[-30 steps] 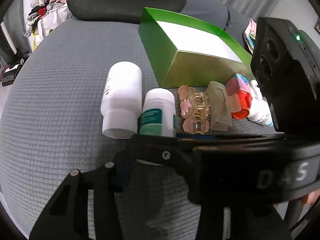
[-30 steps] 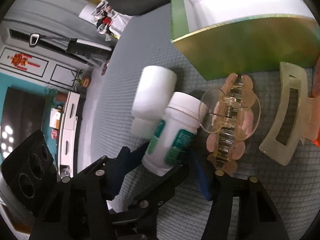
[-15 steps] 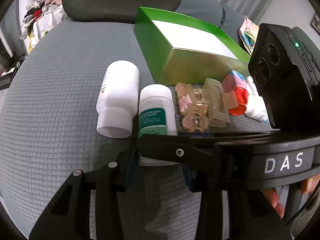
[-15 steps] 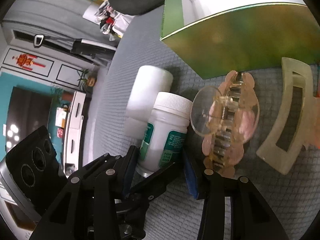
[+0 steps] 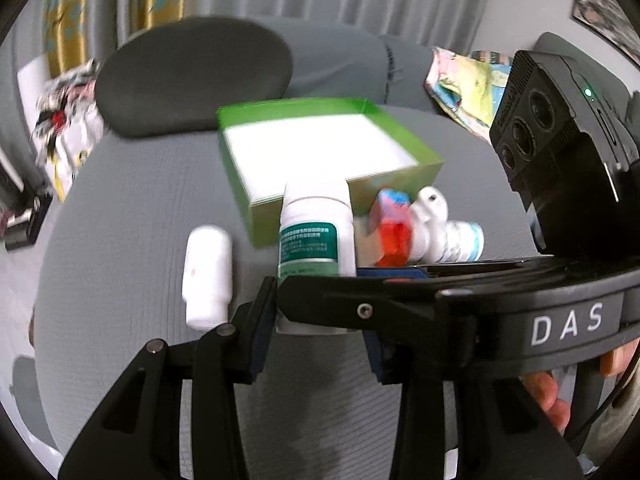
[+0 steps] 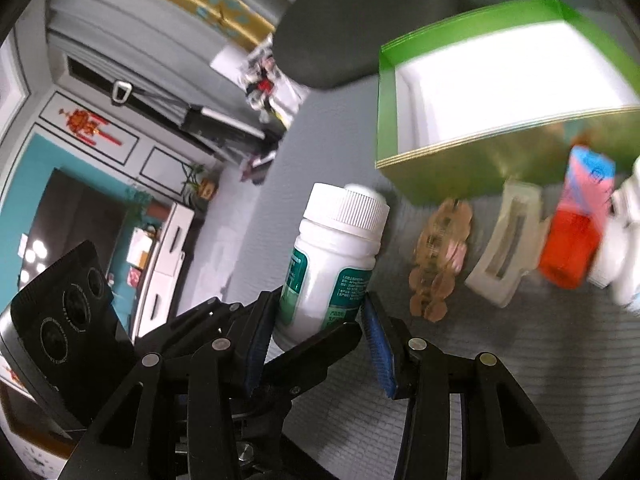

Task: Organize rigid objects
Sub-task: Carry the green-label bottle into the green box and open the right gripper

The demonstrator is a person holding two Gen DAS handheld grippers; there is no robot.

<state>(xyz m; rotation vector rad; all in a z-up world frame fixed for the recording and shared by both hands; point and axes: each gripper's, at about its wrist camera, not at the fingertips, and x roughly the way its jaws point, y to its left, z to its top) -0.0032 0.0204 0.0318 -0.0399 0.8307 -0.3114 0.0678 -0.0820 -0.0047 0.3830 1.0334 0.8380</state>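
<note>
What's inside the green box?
The green box shows only its plain white floor. Nothing is seen in it. The near edge of that floor is hidden behind the green-labelled bottle and the box's front wall.

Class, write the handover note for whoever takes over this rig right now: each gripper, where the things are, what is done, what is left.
Left gripper: shut on the labelled bottle, low on its body.
Right gripper: shut on the same bottle, crossing the left one.
Box: open, nothing in it, on the grey cushion.
Lying on the cushion by the box: plain bottle, brown hair clip, pale hair clip, red and pink packet, spray bottle.
Done: labelled bottle gripped, upright.
Left: probably set it in the box, then the other five.
</note>
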